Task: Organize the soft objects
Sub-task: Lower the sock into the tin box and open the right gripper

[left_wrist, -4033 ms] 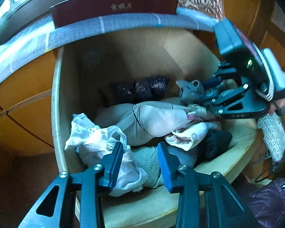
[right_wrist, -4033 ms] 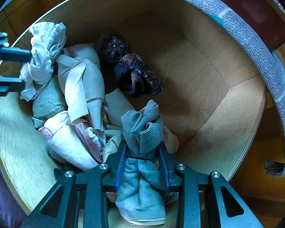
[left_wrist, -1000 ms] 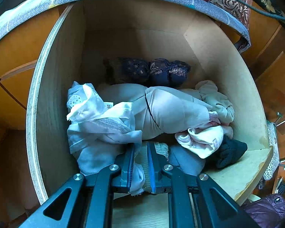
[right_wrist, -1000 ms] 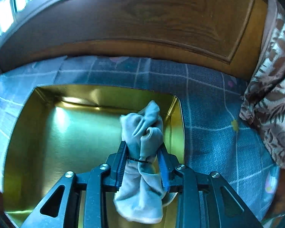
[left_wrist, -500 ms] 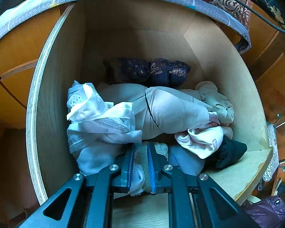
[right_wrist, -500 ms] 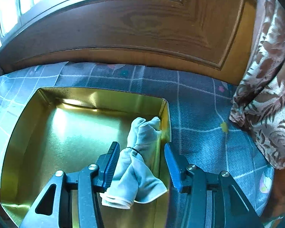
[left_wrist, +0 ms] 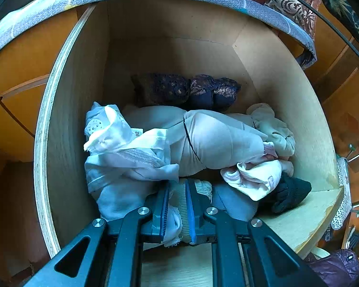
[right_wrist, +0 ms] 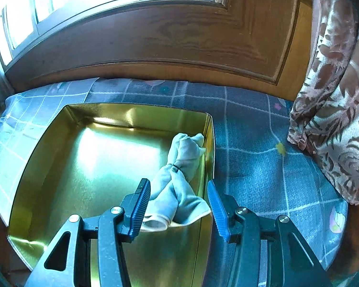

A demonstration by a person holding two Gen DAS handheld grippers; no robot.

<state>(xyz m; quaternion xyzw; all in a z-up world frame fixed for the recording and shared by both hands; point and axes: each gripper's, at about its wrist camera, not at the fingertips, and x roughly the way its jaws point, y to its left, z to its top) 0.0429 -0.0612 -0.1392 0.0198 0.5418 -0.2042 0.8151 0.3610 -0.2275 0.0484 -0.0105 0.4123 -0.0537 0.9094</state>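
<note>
Tongs-wise, my right tongs (right_wrist: 177,205) are spread wide over the grey-blue sock bundle (right_wrist: 179,179) lying loose against the right wall of the gold tin (right_wrist: 47,162), while my left tongs (left_wrist: 176,210) are pinched tight on a whitish cloth (left_wrist: 174,222) in the wooden drawer (left_wrist: 67,119).

Window (right_wrist: 107,7) overexposed, tin (right_wrist: 59,167) glaring, drawer (left_wrist: 179,47) dim, fisheye-warped edges
</note>
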